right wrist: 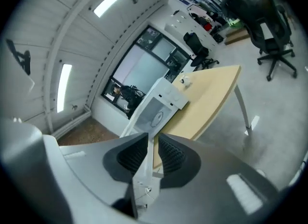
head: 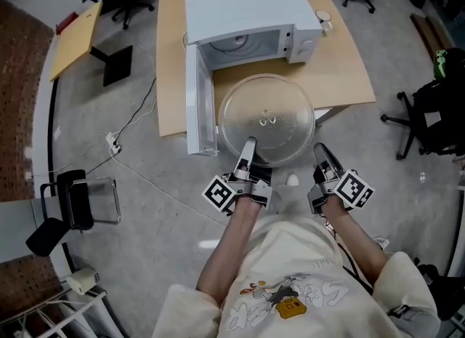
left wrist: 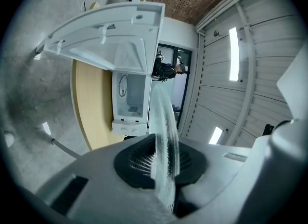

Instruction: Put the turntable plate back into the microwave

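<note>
Left gripper (head: 248,147) and right gripper (head: 320,153) both have fingers (left wrist: 134,163) clamped on the near rim of the glass turntable plate (head: 267,118), one per side to keep it level, just in front of the microwave (head: 247,17) on the table (head: 341,67), door (head: 196,104) swung wide for entry.

Cream cartoon-print shirt (head: 298,289) — black-and-white marker cubes (head: 220,192).

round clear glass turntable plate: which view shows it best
The head view: the whole round clear glass turntable plate shows from above. The left and right gripper views show only its rim, edge-on.
</note>
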A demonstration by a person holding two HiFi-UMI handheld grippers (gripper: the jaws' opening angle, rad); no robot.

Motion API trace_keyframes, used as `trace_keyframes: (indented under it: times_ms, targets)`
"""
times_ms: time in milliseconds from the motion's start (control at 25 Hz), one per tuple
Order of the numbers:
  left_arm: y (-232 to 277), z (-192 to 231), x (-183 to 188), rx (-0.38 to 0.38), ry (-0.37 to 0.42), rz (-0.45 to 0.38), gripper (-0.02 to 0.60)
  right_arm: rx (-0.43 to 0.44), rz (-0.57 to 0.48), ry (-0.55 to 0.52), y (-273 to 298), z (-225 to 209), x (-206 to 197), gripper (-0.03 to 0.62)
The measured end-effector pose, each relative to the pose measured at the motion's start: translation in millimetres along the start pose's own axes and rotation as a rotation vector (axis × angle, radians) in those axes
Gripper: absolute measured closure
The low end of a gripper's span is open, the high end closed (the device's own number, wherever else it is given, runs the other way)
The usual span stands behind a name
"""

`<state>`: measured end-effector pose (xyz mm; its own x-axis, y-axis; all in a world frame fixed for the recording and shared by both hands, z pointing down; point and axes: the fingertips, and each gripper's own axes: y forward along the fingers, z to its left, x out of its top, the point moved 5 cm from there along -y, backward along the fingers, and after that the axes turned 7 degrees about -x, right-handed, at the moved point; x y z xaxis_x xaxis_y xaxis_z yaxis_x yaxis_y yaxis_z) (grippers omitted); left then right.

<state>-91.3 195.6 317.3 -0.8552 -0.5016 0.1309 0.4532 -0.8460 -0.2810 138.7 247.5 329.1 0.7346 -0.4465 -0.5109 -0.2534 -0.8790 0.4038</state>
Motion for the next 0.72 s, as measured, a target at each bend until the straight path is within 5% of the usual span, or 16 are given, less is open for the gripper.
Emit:
trace_keyframes:
  times_ms: [80, 280, 720]
  targets:
    - [9, 8, 7, -0.006, -0.010, -0.006, 0.554, 0.028, -0.014, 0.031, 2, 2, 11, 0.469]
    - [32, 33, 19, 0.009, -0.034, -0.030, 0.554, 0.172, 0.058, 0.181, 29, 27, 7, 0.412]
    - [96, 105, 52, 0.044, 0.041, -0.160, 0.554, 0.243, 0.193, 0.185, 163, 12, 13, 0.364]
